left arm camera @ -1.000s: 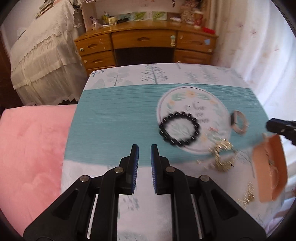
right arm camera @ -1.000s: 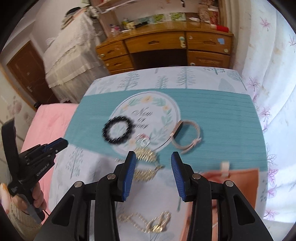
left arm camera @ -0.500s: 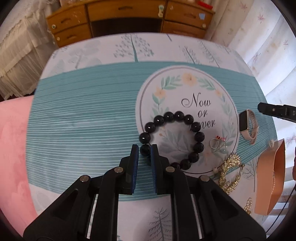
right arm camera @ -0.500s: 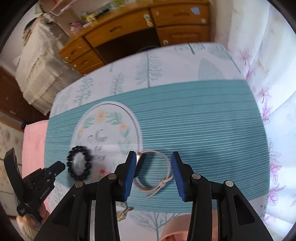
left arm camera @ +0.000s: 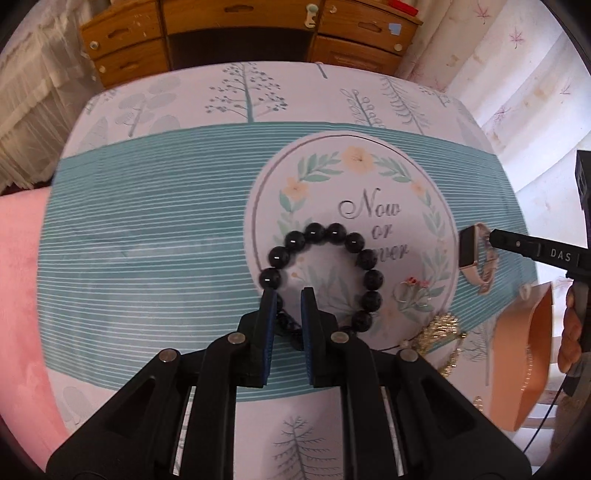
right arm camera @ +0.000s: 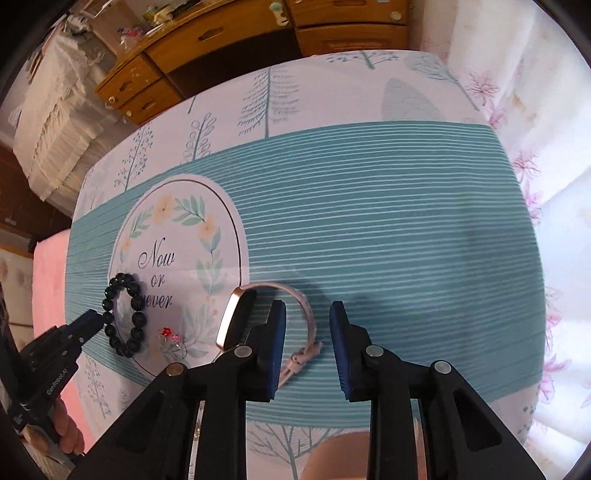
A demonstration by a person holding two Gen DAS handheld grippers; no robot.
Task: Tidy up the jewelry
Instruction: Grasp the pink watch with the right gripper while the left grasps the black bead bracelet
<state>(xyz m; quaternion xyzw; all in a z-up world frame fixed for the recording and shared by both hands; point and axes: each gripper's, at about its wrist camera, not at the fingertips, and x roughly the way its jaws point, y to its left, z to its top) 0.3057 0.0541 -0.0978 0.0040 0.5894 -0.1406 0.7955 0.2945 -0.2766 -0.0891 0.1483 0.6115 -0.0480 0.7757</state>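
A black bead bracelet [left arm camera: 325, 230] lies on the round floral print of the tablecloth [left arm camera: 147, 229]. My left gripper [left arm camera: 288, 291] points steeply down over the bracelet's near left side. Its jaws stand narrowly apart, with a few beads between them, and no press shows. A pale pink strap watch [right arm camera: 229, 321] lies on the teal stripes to the right. My right gripper [right arm camera: 307, 303] straddles the watch's strap. Its jaws are closing, and the strap sits between them, nearer the left finger [right arm camera: 277, 332], with a gap to the pads. The bracelet [right arm camera: 136, 302] also shows in the right wrist view.
Two small rings [left arm camera: 410, 295] and gold chain jewelry [left arm camera: 443, 325] lie near the print's right edge. A peach jewelry box [left arm camera: 528, 354] sits at the table's right front. A wooden desk [left arm camera: 240, 22] stands behind the table, a pink cover [left arm camera: 18, 277] lies at the left, and curtains hang at the right.
Both grippers came down and tilted toward the table. The left now straddles the bracelet's beads. The right moved over the watch strap and its jaws narrowed.
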